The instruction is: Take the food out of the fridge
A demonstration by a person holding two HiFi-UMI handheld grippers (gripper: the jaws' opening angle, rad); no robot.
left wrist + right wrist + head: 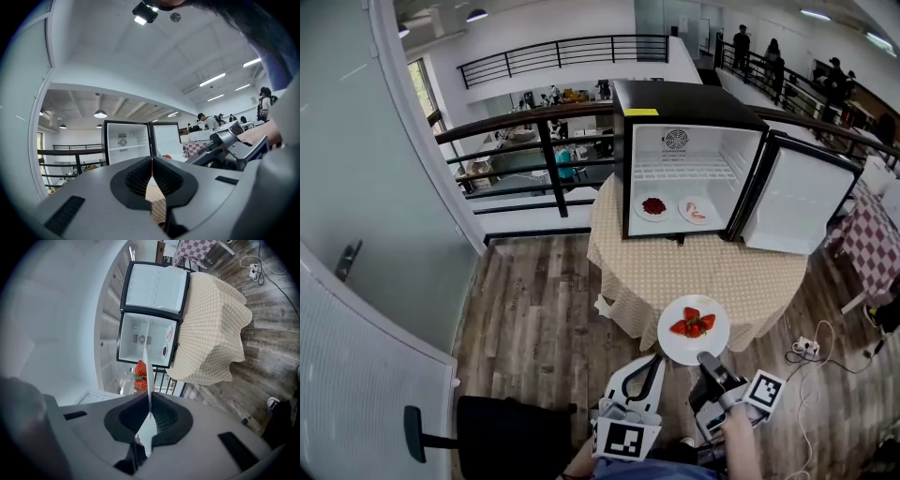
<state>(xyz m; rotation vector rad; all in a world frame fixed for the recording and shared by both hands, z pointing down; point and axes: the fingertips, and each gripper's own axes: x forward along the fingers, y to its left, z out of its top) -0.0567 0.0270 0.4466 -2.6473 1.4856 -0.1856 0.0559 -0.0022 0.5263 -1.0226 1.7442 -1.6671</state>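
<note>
Two plates [654,207] of food lie on the floor of the open fridge [675,155], which stands on the table [712,277] in the head view. A third plate [694,330], with strawberries [692,323], is out in front of the table edge, its near rim in the right gripper [710,361]. The left gripper [649,367] is just beside it.

Left gripper view: the jaws meet with nothing between them.

Right gripper view: the jaws pinch the third plate's rim, seen edge-on, with the strawberries just beyond.

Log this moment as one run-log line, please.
right gripper: shut on strawberry plate | left gripper: shut, empty | mini fridge: door open, two plates inside
</note>
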